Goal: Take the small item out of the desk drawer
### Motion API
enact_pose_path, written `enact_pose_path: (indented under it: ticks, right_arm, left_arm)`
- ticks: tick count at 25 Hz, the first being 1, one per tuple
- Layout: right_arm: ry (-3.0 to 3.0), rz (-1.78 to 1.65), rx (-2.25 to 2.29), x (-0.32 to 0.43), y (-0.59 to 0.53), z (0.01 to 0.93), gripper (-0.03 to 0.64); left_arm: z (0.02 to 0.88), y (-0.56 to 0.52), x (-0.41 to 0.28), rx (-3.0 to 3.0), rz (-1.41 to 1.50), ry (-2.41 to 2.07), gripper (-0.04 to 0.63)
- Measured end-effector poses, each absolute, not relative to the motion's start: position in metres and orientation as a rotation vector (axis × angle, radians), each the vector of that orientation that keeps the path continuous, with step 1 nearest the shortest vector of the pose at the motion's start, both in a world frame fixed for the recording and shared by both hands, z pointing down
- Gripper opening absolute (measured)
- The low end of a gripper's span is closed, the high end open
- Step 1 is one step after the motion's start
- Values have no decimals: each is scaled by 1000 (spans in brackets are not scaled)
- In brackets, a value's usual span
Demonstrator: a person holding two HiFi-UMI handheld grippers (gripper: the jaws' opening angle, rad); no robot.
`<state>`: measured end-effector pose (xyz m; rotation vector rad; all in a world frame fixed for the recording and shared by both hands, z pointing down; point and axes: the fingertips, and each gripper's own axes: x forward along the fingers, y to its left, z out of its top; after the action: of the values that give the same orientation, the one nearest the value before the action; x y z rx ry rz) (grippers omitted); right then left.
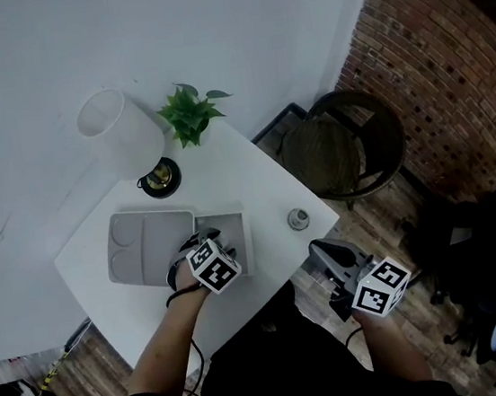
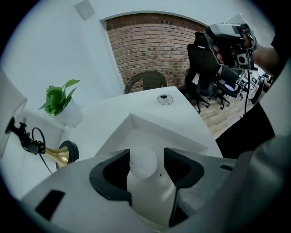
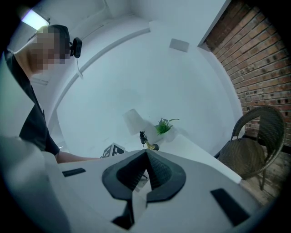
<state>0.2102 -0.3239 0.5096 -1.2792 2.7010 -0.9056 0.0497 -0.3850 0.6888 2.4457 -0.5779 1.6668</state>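
Note:
In the left gripper view a small white rounded item (image 2: 144,179) stands upright between the jaws of my left gripper (image 2: 146,159), which is shut on it. Right under it is a shallow square white box (image 2: 152,127). The head view has that gripper (image 1: 196,246) over the same box (image 1: 236,230) on the white table (image 1: 253,169). My right gripper (image 1: 324,251) hangs in the air off the table's near right edge. Its jaws (image 3: 146,157) meet at the tips with nothing between them. No drawer shows in any view.
A grey two-well tray (image 1: 141,243) lies left of the box. A small round metal piece (image 1: 298,219) sits near the table's right corner. A white lamp (image 1: 126,132) and a potted plant (image 1: 190,114) stand at the back. A wicker chair (image 1: 341,148) is beyond the table.

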Motion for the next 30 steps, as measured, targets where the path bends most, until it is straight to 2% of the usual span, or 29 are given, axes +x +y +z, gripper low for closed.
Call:
enact_pose_path:
  ticks: [4, 11, 20, 30]
  right_arm:
    - [2705, -890, -1272, 208, -322, 505, -2]
    - [2714, -871, -1223, 203, -325, 498, -2]
    - [2783, -833, -1126, 193, -347, 487, -3]
    - [2927, -693, -938, 167, -382, 451, -3]
  left_arm:
    - [683, -385, 50, 2454, 1645, -573, 183]
    - [664, -388, 42, 2434, 1554, -661, 176]
    - [598, -397, 55, 2492, 1357, -785, 176]
    - [495, -400, 35, 2502, 931, -1103, 176]
